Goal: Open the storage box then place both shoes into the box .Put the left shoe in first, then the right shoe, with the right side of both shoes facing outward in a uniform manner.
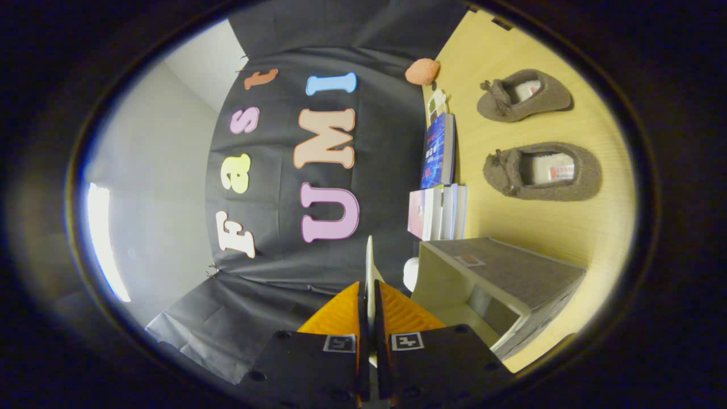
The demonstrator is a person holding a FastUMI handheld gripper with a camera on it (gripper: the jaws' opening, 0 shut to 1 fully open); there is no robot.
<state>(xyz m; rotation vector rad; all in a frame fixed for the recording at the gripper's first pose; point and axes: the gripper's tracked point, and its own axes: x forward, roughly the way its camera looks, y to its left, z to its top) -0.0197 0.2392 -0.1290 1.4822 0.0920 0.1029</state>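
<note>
My gripper [368, 295] is clamped on the storage box [500, 284] lid [369, 267] (a thin pale panel, I think) at lower centre. Both shoes [525, 95] [542, 170] lie on the bench [568, 227], upper right.

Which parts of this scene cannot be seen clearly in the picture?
- Storage box interior: mostly hidden by its own top wall, gripper view.
- Lid panel: seen edge-on between the closed jaws of the gripper; its face is hidden.
- Shoes: insole labels too small to read.
- Books: titles too small.
</note>
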